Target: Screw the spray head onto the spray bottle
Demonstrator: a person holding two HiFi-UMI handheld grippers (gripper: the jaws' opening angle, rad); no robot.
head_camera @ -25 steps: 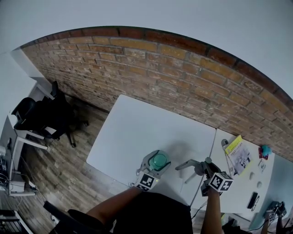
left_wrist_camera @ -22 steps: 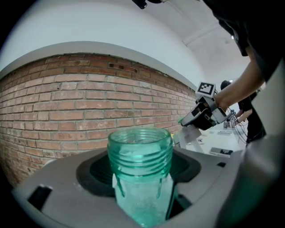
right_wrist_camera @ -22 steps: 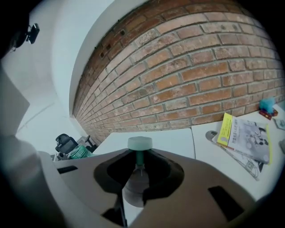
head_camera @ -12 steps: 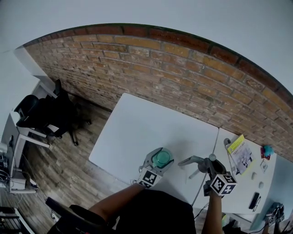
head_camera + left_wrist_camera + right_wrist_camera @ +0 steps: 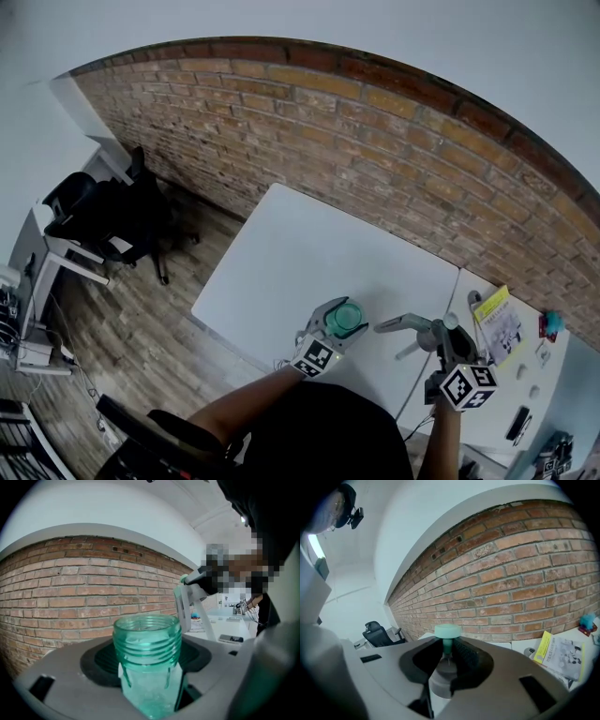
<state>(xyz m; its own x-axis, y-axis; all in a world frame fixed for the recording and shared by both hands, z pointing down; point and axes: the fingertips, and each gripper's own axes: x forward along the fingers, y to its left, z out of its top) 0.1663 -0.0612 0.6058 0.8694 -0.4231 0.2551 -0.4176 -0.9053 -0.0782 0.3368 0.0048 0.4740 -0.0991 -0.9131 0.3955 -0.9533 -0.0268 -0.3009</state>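
You have nothing here that can truly be read. The booklet (image 5: 562,660) with the yellow strip, lying on the table beyond and to the right of your right gripper's (image 5: 449,660) fingers (image 5: 466,656), carries printed lines and small pictures, but the lettering is too small to make out. The cube (image 5: 466,386) behind those fingers and the cube (image 5: 316,357) behind your left gripper's (image 5: 339,323) fingers bear only black-and-white square patterns, no letters or digits.
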